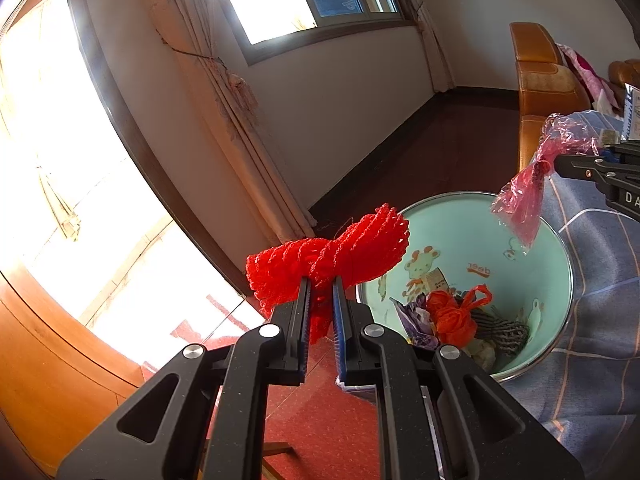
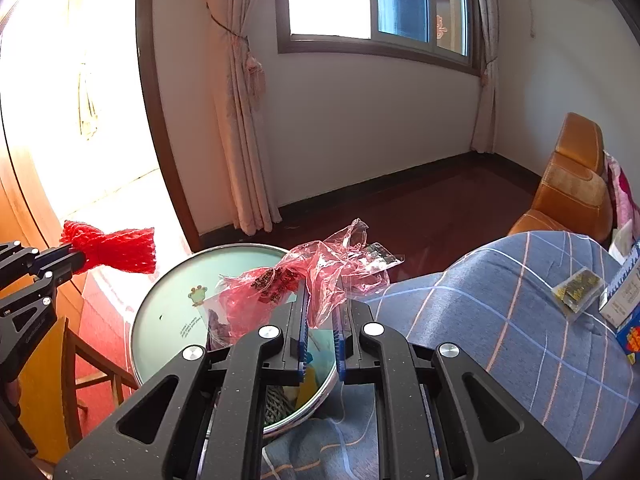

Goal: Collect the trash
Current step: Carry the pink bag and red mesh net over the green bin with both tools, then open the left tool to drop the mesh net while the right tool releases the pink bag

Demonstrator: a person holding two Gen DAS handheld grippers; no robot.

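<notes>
My left gripper is shut on a red foam net sleeve, pinched at its middle and held just left of the mint-green trash bin. From the right wrist view the same red net and left gripper sit left of the bin. A crumpled pink clear plastic bag hangs over the bin's rim, with my right gripper shut on it. In the left wrist view that bag dangles above the bin's right edge from the right gripper. Inside the bin lie an orange bag and other scraps.
A blue checked cloth covers the surface on the right, carrying a small clear packet and a boxed item. An orange-brown leather chair stands behind. A wooden stool sits left of the bin on the red floor.
</notes>
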